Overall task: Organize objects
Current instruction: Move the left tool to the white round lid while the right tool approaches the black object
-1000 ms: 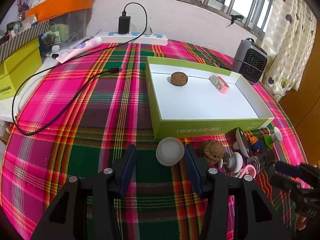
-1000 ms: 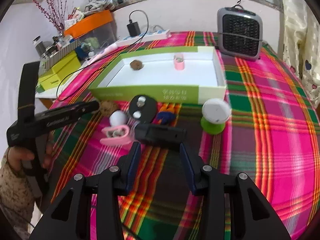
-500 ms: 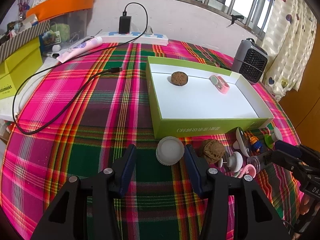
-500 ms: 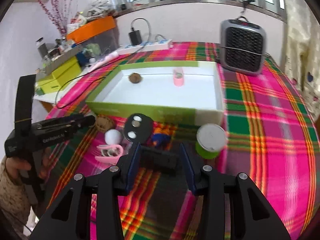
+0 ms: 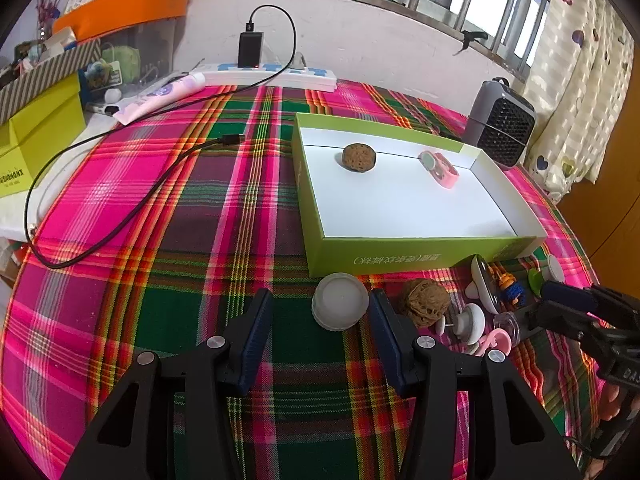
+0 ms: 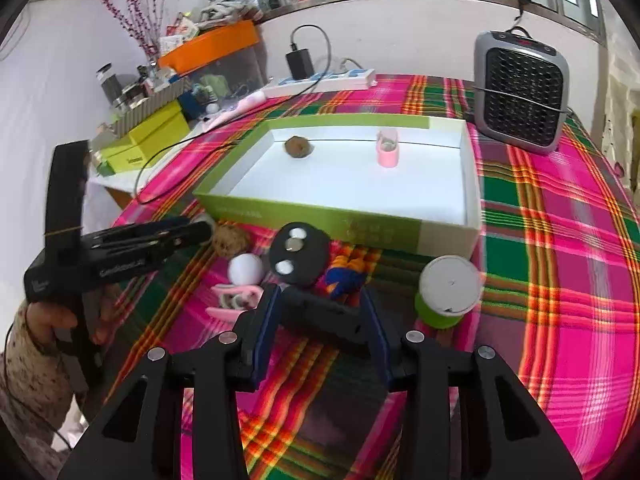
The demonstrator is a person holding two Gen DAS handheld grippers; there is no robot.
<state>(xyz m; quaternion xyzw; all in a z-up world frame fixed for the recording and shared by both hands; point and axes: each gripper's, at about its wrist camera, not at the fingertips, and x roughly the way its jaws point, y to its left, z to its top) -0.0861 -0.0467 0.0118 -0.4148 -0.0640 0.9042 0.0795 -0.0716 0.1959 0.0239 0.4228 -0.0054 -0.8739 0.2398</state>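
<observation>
The plaid tabletop (image 5: 168, 208) carries a green box (image 5: 400, 254) with a white floor, lying beyond both pairs of fingers. Inside it, toward its far wall, rest a brown walnut (image 5: 359, 157) and a pink clip-like piece (image 5: 440, 168), apart from each other. The right gripper (image 6: 320, 312) is clenched on a black block (image 6: 320, 310), its fingers (image 6: 265, 320) pressing either side, lifted above the clutter in front of the box. The left gripper (image 5: 320, 316) is released, with a white round cap (image 5: 340, 301) between its fingers, nearer the right one. Just right of that finger lies a second walnut (image 5: 426, 307)
</observation>
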